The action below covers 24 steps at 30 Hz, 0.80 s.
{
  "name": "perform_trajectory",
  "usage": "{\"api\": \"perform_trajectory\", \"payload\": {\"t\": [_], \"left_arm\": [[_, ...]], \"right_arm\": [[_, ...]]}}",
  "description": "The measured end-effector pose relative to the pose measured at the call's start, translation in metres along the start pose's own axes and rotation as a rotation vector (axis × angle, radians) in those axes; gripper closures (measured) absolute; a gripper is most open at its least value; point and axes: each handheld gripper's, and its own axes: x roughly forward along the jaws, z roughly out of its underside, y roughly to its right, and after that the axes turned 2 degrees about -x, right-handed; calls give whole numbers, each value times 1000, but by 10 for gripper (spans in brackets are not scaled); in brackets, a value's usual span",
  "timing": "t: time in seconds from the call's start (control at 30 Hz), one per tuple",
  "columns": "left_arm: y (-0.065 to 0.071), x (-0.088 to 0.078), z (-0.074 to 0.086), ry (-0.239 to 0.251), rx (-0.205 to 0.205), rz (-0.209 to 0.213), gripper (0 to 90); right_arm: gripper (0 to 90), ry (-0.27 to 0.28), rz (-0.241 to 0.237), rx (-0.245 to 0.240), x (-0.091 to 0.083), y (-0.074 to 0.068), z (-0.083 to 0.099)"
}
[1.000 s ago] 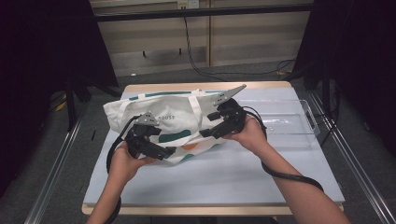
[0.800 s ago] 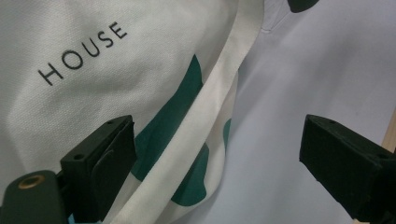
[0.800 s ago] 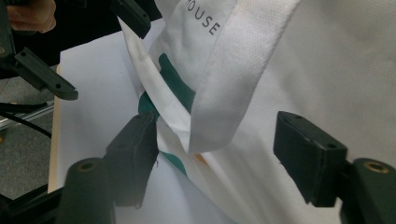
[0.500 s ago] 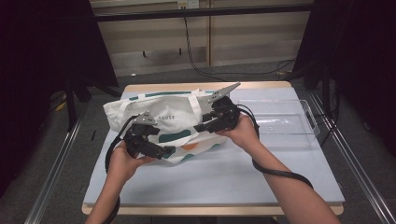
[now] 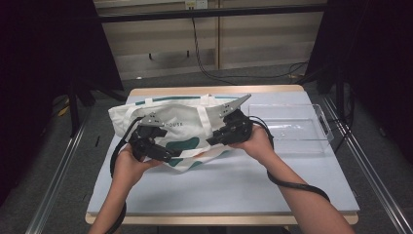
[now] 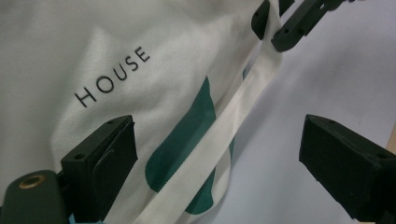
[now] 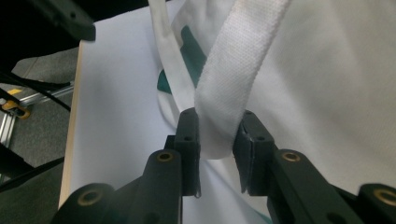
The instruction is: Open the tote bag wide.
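You stood at a table [image 5: 253, 190] with a pale blue top, a two-jaw gripper in each hand. A white canvas tote bag [image 5: 180, 127] lay flat on the far left part of the table, printed with dark green shapes and the word HOUSE. A clear plastic tray [image 5: 292, 127] sat just beside the bag, to its right, with nothing visible inside it.

Your right gripper [image 7: 215, 140] had just been closing, and in the right gripper view its jaws pinched a loop of the bag's white woven handle strap [image 7: 238, 60] between them. The pads pressed the webbing from both sides, so the strap was gripped, probably so the handle could be lifted clear of the bag's body.

Your left gripper [image 6: 224, 158] was open. In the left gripper view its two black jaws stood wide apart, one over the printed canvas and one over the bare table, with the other handle strap [image 6: 205, 154] running between them untouched. It seemed poised there to take that strap next, so both handles could be raised together.

From the high view, both hands met over the bag's near edge, where the straps lay.
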Motion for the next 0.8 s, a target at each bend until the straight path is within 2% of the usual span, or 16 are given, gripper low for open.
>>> {"api": "perform_trajectory", "payload": {"t": [0.17,0.6,0.63,0.7,0.8], "left_arm": [[-2,-3,-6,7,1,-6,109],[-2,-17,-31,31,38,-26,107],[-2,-16,-32,47,28,-21,107],[-3,-18,-35,36,35,-28,107],[-4,-19,-39,57,41,-22,109]], "right_arm": [[724,-19,-9,-3,0,-2,9],[726,-75,-18,-15,4,-4,26],[730,-79,-21,-13,4,-4,27],[731,-92,-24,-19,4,-4,29],[732,-97,-30,-19,5,-4,31]]}}
